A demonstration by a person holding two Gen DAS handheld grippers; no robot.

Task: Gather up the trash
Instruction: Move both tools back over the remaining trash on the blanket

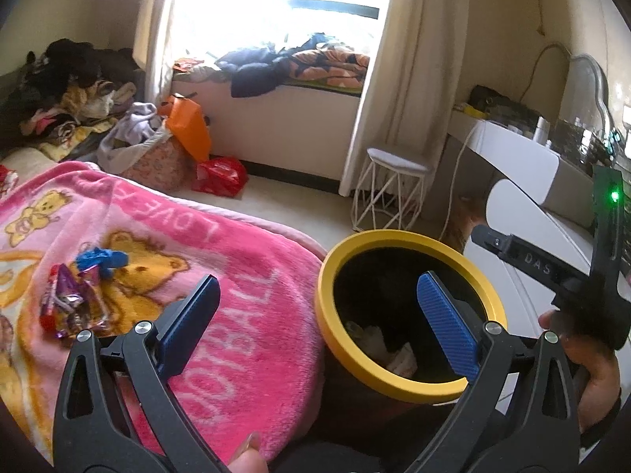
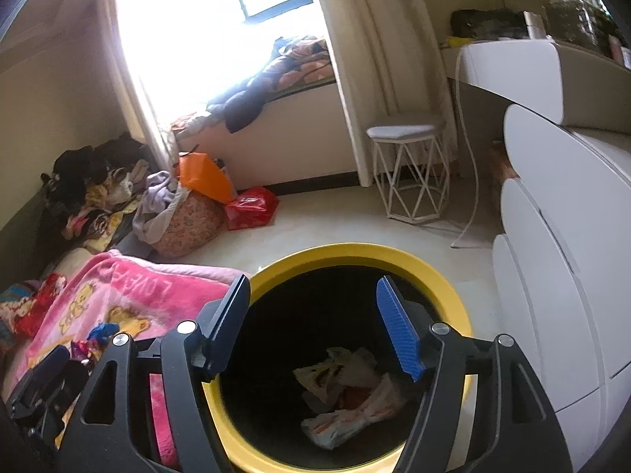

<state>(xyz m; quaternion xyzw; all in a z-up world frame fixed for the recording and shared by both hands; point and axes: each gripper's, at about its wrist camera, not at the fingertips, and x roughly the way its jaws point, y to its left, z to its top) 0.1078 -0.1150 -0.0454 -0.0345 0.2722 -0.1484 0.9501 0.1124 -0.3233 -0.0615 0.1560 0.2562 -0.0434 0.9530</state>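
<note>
A black trash bin with a yellow rim stands beside the bed and holds crumpled white wrappers. On the pink bear blanket lie a crumpled blue wrapper and shiny purple candy wrappers; they also show in the right wrist view. My left gripper is open and empty, over the blanket edge and the bin rim. My right gripper is open and empty, right above the bin's mouth. The right gripper's body shows at the right of the left wrist view.
A white wire stool stands by the curtain. A white dresser is right of the bin. Piled clothes, a laundry basket, an orange bag and a red bag sit past the bed.
</note>
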